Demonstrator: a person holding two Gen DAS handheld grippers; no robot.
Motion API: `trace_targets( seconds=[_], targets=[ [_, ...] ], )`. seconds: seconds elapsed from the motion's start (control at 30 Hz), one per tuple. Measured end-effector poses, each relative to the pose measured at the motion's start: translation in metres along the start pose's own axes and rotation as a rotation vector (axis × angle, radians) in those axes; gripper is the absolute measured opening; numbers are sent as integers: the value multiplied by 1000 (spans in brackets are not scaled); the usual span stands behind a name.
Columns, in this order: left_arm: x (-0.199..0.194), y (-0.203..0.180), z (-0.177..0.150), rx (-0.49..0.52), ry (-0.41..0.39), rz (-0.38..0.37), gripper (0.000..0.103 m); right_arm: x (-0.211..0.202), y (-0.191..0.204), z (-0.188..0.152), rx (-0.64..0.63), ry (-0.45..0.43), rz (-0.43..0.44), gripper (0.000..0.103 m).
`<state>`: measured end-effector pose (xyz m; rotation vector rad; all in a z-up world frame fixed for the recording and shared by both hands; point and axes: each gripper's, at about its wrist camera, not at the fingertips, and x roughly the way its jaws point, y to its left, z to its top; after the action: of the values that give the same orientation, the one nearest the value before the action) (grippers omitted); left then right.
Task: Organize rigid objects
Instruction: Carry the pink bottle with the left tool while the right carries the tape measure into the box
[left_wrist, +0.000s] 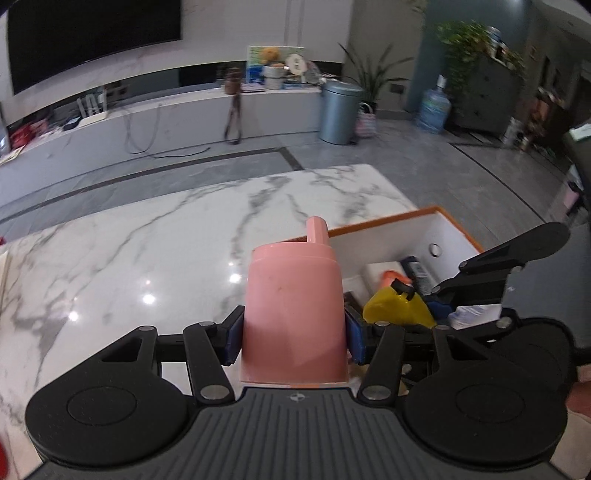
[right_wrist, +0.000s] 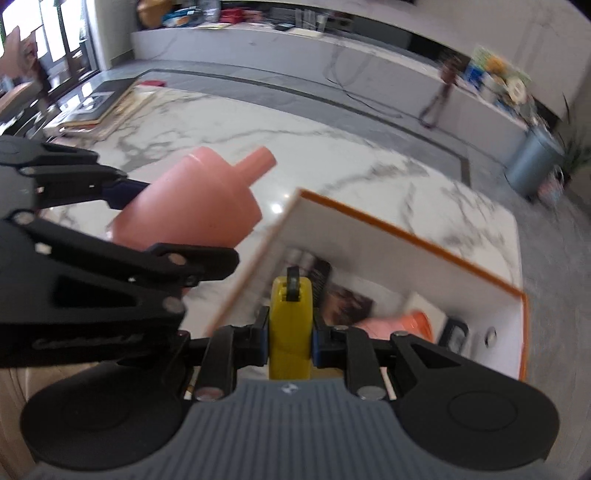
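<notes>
Left tool (left_wrist: 293, 332) clamped on a pink bottle (left_wrist: 293, 306), held between its blue pads with the neck pointing away from the tool. Right tool (right_wrist: 290, 334) clamped on a yellow object (right_wrist: 290, 325) with a black part at its far end. Ahead of and below both tools: an orange-rimmed white box (right_wrist: 406, 229) holding assorted items, on the marble bench (left_wrist: 147, 251).

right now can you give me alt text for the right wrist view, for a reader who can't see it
The right gripper is shut on a yellow object above a white, orange-edged box holding assorted items. To its left, the left gripper grips a pink bottle over a white marble table.
</notes>
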<state>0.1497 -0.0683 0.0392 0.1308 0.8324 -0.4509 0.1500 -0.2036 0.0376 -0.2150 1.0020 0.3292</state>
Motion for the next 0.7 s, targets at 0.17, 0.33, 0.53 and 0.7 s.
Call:
trace_targets(
  seconds=[0.17,0.33,0.53,0.7],
  targets=[
    [18,-28,3,37,29,-13,62,5,-29,-21,45,7,2,19],
    [39,-46,1,68,67,-9,62,19,-56,-38,83,31,4,19],
    [69,-60,-6,127,158,23,62,36,-89,-55,182,97,27,19],
    [91,-69,-15,207,238,93,62,50,-100,-61,236,133,61,19]
  ],
)
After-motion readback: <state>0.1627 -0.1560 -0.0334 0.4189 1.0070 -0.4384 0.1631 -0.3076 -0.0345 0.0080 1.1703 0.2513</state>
